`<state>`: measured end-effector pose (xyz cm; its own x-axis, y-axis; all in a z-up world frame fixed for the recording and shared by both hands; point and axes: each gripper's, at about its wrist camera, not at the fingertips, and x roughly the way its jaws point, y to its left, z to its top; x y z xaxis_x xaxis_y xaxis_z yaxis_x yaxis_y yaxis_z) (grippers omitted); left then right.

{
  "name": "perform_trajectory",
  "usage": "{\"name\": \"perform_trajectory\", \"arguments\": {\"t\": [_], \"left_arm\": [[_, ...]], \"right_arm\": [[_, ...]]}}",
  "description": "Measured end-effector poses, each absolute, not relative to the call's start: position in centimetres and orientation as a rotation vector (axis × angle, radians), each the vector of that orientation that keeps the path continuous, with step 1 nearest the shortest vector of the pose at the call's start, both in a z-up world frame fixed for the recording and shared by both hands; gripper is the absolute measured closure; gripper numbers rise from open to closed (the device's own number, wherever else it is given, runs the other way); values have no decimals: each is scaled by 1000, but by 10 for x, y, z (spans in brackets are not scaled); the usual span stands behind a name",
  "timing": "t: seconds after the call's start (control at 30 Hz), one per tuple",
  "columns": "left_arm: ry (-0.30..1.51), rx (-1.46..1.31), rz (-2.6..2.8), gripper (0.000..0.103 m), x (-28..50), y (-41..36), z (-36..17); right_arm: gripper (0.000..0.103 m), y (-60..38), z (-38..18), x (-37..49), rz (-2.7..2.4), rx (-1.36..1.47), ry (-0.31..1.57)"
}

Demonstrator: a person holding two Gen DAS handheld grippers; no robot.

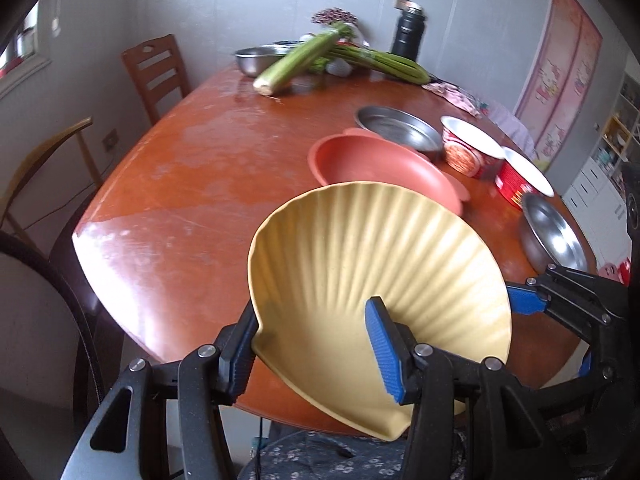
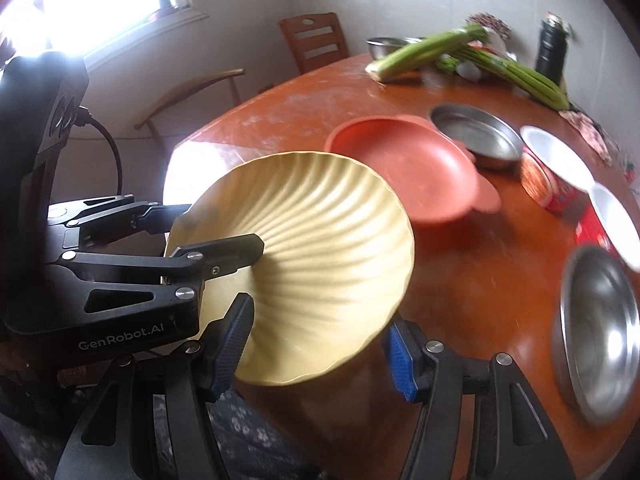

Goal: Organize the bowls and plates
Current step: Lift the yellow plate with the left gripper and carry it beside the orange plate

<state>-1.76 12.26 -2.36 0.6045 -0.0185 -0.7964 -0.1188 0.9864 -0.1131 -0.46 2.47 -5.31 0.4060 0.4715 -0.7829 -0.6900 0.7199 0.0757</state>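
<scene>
The yellow shell-shaped plate [image 1: 376, 280] is up off the table, tilted, and takes up the lower middle of both wrist views, hanging over the near edge of the reddish-brown wooden table [image 1: 192, 184]. Both tools have it. The left gripper [image 1: 312, 356] is clamped on the plate's narrow hinge end, one blue pad on the ribbed inner face and the other finger behind the rim. The right gripper [image 2: 316, 350] has its jaws closed on the plate's lower edge, one pad against the ribbed face and one under the rim; in the left view it comes in from the right edge of the frame.

Right behind the plate sits a terracotta-coloured bowl with little handles [image 1: 380, 168], near the middle of the frame. Further right there's a shallow steel pan [image 1: 398, 126], then two red paper cups with white insides [image 1: 472, 148], and a steel bowl [image 1: 556, 236] at the right edge, a bit blurry in the right wrist view.

Top middle of the frame, at the far end of the table: long green vegetable stalks [image 1: 304, 56] lying across another steel bowl [image 1: 260, 58], plus a black flask [image 1: 408, 32]. A wooden chair [image 1: 156, 72] stands upper left.
</scene>
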Motion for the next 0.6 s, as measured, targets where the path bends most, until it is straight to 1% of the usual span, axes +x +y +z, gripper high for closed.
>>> {"name": "perform_trajectory", "arguments": {"t": [0.37, 0.6], "left_arm": [[915, -192, 180, 51, -1, 194, -25], [940, -183, 168, 51, 25, 211, -33]], "right_arm": [[39, 96, -52, 27, 856, -294, 913], [39, 116, -58, 44, 841, -257, 952]]}}
